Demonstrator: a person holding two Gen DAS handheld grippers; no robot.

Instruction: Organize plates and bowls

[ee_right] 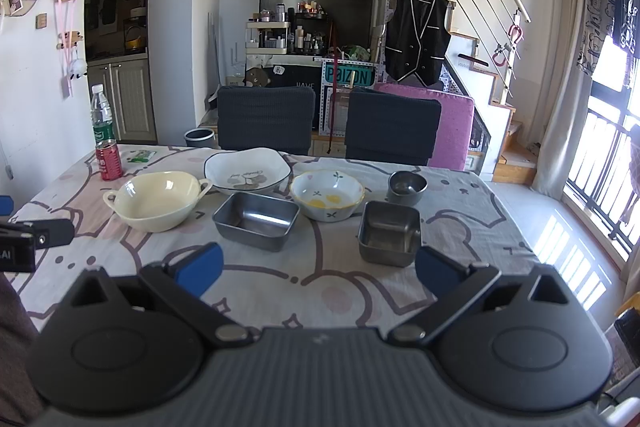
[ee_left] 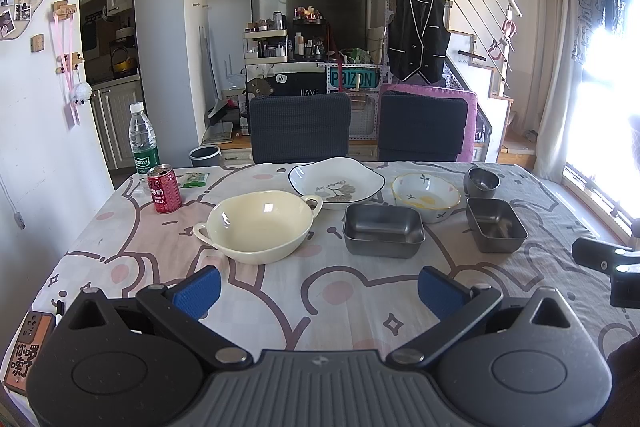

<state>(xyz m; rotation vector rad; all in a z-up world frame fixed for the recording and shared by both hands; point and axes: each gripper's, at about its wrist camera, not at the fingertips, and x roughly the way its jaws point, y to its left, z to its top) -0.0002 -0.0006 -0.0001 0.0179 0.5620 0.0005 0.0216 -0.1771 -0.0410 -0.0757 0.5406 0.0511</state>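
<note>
Several dishes stand apart on the cartoon tablecloth [ee_left: 320, 291] [ee_right: 320, 279]. A cream two-handled bowl [ee_left: 260, 225] [ee_right: 156, 201] is on the left. Behind it lies a white leaf-print plate [ee_left: 336, 181] [ee_right: 248, 169]. A rectangular steel tray [ee_left: 382, 231] [ee_right: 256, 215] sits in the middle, with a floral bowl [ee_left: 426, 195] [ee_right: 326, 199] behind it. A square steel container [ee_left: 496, 225] [ee_right: 388, 233] and a small round steel bowl [ee_left: 482, 183] [ee_right: 406, 187] are on the right. My left gripper [ee_left: 318, 291] and right gripper [ee_right: 318, 269] hover open and empty near the table's front edge.
A red drink can [ee_left: 164, 189] [ee_right: 109, 161], a water bottle [ee_left: 143, 143] [ee_right: 102, 121] and a green packet [ee_left: 194, 179] stand at the far left. Two dark chairs [ee_left: 300, 127] [ee_right: 390, 127] back the table. A window is at the right.
</note>
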